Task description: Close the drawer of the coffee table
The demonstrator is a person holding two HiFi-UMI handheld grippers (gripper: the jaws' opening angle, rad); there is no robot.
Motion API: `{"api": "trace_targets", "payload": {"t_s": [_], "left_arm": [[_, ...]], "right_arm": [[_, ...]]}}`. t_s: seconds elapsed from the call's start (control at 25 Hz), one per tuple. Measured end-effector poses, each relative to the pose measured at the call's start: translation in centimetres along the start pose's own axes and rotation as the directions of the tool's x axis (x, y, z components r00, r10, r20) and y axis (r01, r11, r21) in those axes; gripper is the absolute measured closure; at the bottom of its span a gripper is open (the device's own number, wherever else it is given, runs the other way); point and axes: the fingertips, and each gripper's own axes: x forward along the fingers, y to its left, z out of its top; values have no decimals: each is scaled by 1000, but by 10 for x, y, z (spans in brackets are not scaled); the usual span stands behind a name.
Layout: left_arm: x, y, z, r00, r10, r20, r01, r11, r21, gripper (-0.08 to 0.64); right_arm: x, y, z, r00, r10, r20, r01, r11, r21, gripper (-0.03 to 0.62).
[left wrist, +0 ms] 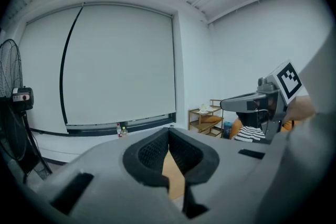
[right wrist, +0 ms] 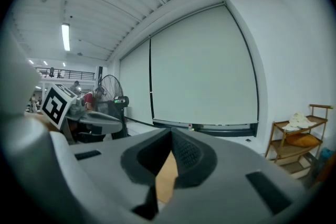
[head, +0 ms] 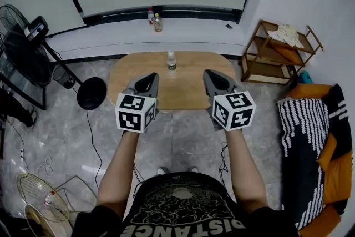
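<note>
The coffee table (head: 188,72) has an oval wooden top, and a small bottle (head: 171,61) stands near its far edge. No drawer shows in any view. My left gripper (head: 148,79) hangs over the table's near left part, jaws shut with nothing between them. My right gripper (head: 213,76) hangs over the near right part, also shut and empty. In the left gripper view the left gripper (left wrist: 169,131) has its pads meeting at the tips, with a sliver of table (left wrist: 173,176) below. The right gripper view shows the same for the right gripper (right wrist: 171,134).
Two bottles (head: 154,19) stand on the window sill behind the table. A standing fan (head: 22,47) and its round base (head: 91,92) are at the left. A wooden shelf (head: 277,53) and a striped cushion (head: 299,136) are at the right. Cables and another fan (head: 39,197) lie on the floor.
</note>
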Motion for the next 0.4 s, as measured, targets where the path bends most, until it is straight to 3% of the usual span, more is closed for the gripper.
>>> {"api": "trace_targets", "payload": {"t_s": [0.4], "left_arm": [[4, -3, 6, 1000, -14, 12, 14, 1000, 3, 558]], "right_arm": [[2, 0, -1, 1000, -4, -10, 4, 1000, -14, 588]]}}
